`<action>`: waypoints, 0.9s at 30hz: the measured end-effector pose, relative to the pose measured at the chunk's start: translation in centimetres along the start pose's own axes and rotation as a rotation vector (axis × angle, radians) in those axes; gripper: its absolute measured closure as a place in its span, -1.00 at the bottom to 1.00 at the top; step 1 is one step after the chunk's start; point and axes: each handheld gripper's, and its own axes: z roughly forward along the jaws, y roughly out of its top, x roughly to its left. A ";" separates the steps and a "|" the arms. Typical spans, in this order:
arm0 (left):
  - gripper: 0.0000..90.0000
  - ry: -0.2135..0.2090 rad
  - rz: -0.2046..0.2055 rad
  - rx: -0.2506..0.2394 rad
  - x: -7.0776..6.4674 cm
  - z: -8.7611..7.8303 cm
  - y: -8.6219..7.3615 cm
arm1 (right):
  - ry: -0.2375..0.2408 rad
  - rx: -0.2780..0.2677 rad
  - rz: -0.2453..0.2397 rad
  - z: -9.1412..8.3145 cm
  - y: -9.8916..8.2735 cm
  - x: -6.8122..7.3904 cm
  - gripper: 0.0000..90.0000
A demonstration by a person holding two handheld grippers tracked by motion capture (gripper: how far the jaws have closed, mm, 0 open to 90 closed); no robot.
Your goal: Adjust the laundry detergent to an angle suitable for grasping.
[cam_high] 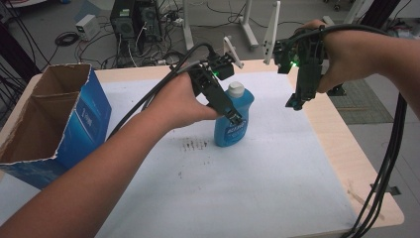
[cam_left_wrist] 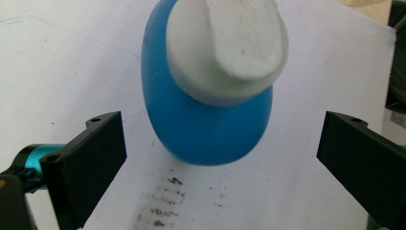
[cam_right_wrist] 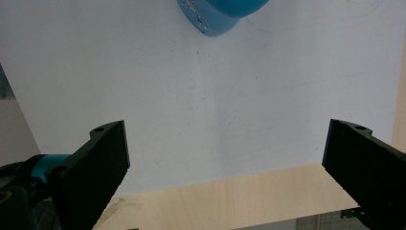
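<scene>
While the blue bottle [cam_high: 233, 119] stands upright near the middle of the white sheet [cam_high: 257, 173] in the high view, the left gripper [cam_high: 233, 116] slants down over its front and the right gripper [cam_high: 295, 102] hangs at two o'clock, well apart, wrist bent down. In the left gripper view the jaws stand spread either side of the bottle's white cap [cam_left_wrist: 230, 48], apparently not touching, so lowering squarely onto the body before closing should avoid tipping it. In the right gripper view the jaws gape over bare sheet, the bottle at twelve o'clock.

Dim, soft light; slight blur.
</scene>
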 end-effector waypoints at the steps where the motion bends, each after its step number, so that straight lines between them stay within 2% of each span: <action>1: -0.94 0.008 -0.001 -0.001 0.0 0.2 0.1 | 0.000 -0.001 0.001 0.0 0.0 0.0 -0.97; 5: -0.94 0.001 -0.001 -0.017 0.0 0.8 0.3 | -0.002 -0.003 -0.004 0.1 0.1 0.0 -0.97; 13: -0.94 0.027 -0.013 -0.022 0.3 1.9 0.5 | -0.004 -0.002 0.003 -0.1 0.1 0.1 -0.97; 21: -0.94 0.046 -0.008 -0.033 0.2 2.7 0.6 | -0.003 0.006 0.005 0.2 -0.2 0.0 -0.97; 27: -0.94 0.052 -0.017 -0.073 0.3 3.1 0.5 | -0.003 0.009 0.004 0.3 -0.2 0.1 -0.97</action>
